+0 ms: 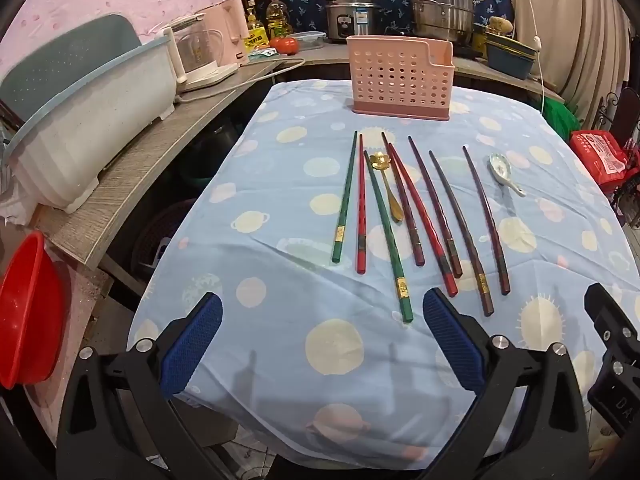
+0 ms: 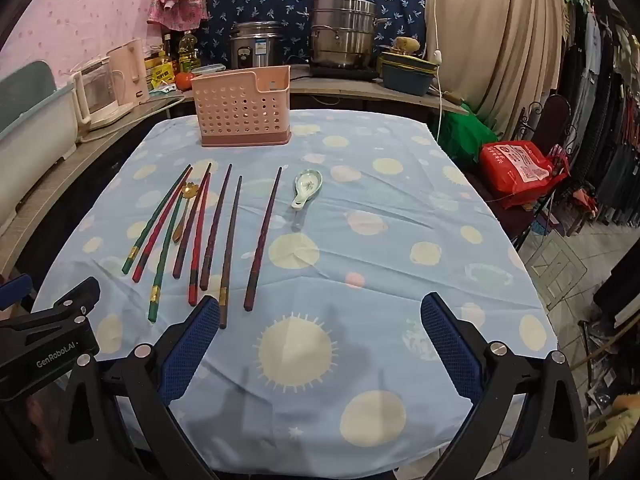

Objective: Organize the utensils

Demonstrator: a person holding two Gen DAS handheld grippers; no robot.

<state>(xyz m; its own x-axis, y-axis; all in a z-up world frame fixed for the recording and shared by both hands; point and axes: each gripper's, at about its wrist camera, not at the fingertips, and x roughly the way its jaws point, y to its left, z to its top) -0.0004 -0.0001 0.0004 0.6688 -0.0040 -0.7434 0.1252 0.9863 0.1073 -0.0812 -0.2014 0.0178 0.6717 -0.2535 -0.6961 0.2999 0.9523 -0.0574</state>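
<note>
A blue spotty cloth (image 1: 280,184) covers the table; both claws, left gripper (image 1: 322,336) and right gripper (image 2: 320,340), are spread wide, holding nothing, in a crowded kitchen

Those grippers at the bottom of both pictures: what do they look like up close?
Each is a two-finger tool. The left gripper and right gripper have black angular plastic frames, round silver bolts at the joints, and blue pads with a fine mesh-like texture on the inner faces. In the right wrist view the left tool's black body bears white lettering, "GenRobot.AI". No cables or sleeves show.
</note>
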